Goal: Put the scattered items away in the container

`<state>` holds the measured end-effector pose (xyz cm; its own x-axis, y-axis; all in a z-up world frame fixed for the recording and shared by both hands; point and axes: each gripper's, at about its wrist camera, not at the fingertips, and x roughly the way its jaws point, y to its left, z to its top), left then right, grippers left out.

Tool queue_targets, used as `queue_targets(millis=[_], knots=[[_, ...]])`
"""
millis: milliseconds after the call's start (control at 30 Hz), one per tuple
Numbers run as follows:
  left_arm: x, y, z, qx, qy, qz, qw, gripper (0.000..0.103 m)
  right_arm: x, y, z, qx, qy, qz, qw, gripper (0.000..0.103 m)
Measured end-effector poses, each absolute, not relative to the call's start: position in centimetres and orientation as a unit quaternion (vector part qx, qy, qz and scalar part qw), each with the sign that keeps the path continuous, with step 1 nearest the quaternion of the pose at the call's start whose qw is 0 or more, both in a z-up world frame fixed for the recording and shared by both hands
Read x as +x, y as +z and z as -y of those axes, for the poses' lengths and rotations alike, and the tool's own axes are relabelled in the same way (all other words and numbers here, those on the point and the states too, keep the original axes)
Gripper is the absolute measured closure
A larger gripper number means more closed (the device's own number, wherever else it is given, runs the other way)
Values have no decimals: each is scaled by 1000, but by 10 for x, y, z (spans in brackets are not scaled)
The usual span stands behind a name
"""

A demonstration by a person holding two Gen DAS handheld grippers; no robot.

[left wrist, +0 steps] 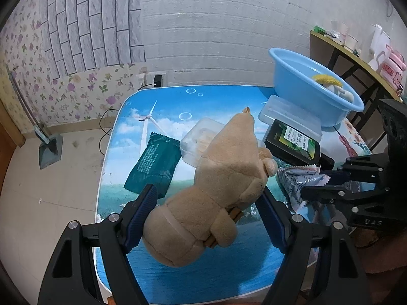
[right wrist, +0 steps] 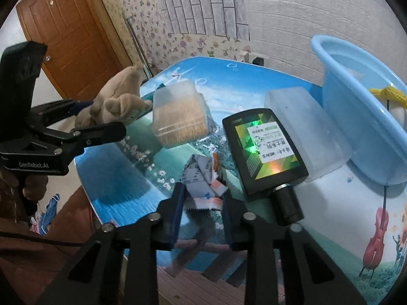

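Note:
My left gripper (left wrist: 206,203) is shut on a tan plush toy (left wrist: 218,178) and holds it above the table; it also shows in the right wrist view (right wrist: 114,101). My right gripper (right wrist: 203,195) is shut on a grey crinkled snack packet (right wrist: 203,175), seen too in the left wrist view (left wrist: 295,180). The blue basin (left wrist: 305,86) stands at the table's far right with a yellow knitted item (left wrist: 326,78) inside. On the table lie a green packet (left wrist: 152,162), a black flat bottle (left wrist: 292,142), a clear box of sticks (right wrist: 178,117) and a frosted box (right wrist: 305,127).
The table (left wrist: 178,101) has a blue sky-and-windmill print; its front edge is just below my left gripper. A wooden shelf (left wrist: 356,58) with cups and pink items stands at the right. A door (right wrist: 68,33) and a dustpan (left wrist: 48,150) are on the left.

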<state>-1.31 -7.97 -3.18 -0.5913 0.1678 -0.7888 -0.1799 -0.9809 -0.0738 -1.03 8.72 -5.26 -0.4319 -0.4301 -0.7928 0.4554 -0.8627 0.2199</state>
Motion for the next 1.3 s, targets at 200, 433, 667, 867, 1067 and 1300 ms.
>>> queue_targets(millis=[200, 433, 667, 867, 1067, 1300], knots=[[-15, -27, 71, -440, 893, -4, 99, 25, -4, -44, -93, 448, -850, 8, 278, 84], [-21, -9, 56, -433, 896, -11, 100, 25, 4, -25, -112, 415, -863, 37, 285, 85], [-32, 13, 24, -420, 899, -25, 120, 25, 17, 4, -142, 366, -885, 61, 280, 85], [-47, 22, -14, -419, 895, -36, 149, 25, 20, 24, -173, 330, -906, 77, 256, 85], [-60, 30, -49, -419, 890, -47, 172, 25, 20, 32, -210, 310, -919, 91, 227, 88], [-75, 35, -82, -419, 886, -63, 189, 25, 9, 32, -240, 309, -923, 107, 205, 94]])
